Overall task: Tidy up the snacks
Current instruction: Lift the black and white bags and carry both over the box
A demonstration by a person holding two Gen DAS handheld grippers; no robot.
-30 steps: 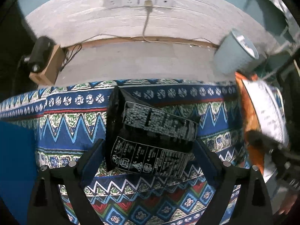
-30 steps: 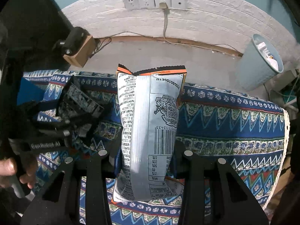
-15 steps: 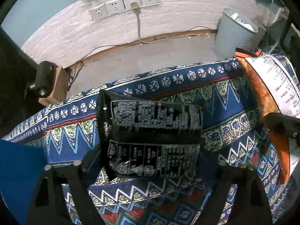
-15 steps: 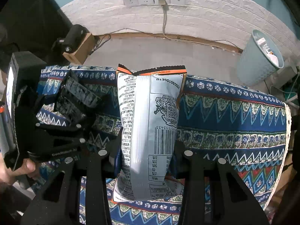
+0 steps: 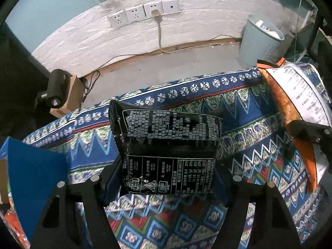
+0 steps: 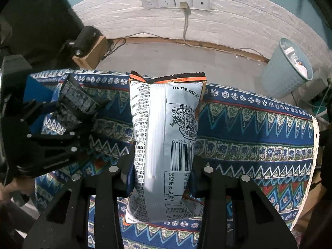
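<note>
Left wrist view: the left gripper [image 5: 167, 176] has its fingers [image 5: 113, 174] closing around one black snack packet [image 5: 166, 147], which stands between them above the patterned cloth; the fingers flank its lower edges, and firm pressure on it cannot be confirmed. Right wrist view: the right gripper [image 6: 159, 178] has its fingers [image 6: 129, 178] clamped on the lower part of one silver snack bag [image 6: 164, 141] with an orange-and-black top seam, held upright over the cloth. That makes two snack packs, one per gripper. Beneath them the tabletop [image 6: 259, 132] is covered by a blue, green and red zigzag cloth. A blue box [image 5: 35, 178] sits at the left edge. Beyond lie a grey floor, a white brick-pattern wall with four sockets [image 6: 176, 1], one cable plugged in, one pale blue wastebasket [image 6: 287, 66], and a cardboard box [image 6: 91, 51] bearing a black device.
</note>
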